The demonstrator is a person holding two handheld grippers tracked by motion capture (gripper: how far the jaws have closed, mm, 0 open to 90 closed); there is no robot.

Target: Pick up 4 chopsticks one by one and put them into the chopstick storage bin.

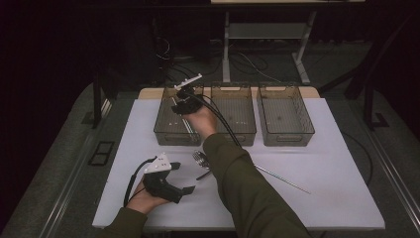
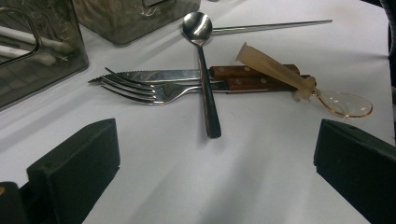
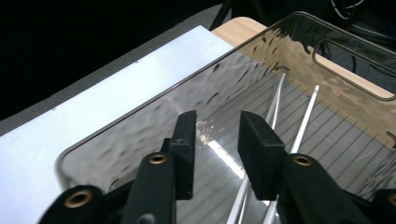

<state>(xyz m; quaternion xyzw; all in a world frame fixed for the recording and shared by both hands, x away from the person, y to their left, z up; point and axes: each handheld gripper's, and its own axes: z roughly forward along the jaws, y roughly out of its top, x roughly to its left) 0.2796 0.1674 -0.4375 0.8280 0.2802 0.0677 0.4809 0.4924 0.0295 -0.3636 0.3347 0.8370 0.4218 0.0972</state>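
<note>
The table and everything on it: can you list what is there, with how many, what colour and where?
Bins: three, clear smoky grey, in a row at the table's far edge.
Chopsticks: two, pale, lying in the left bin.
Fork: one, silver, in the pile near the table's middle.
Knife: one, serrated steel with a wooden handle, beside the fork.
Spoon: one, silver with a dark handle, lying across the fork and knife.
Plastic spoon: one, clear amber, on the wooden handles.
Thin metal rod: one, silver, right of the pile.
Table: one, white top.
Left gripper: black fingers apart, near the cutlery.
Right gripper: black fingers apart, over the left bin.
</note>
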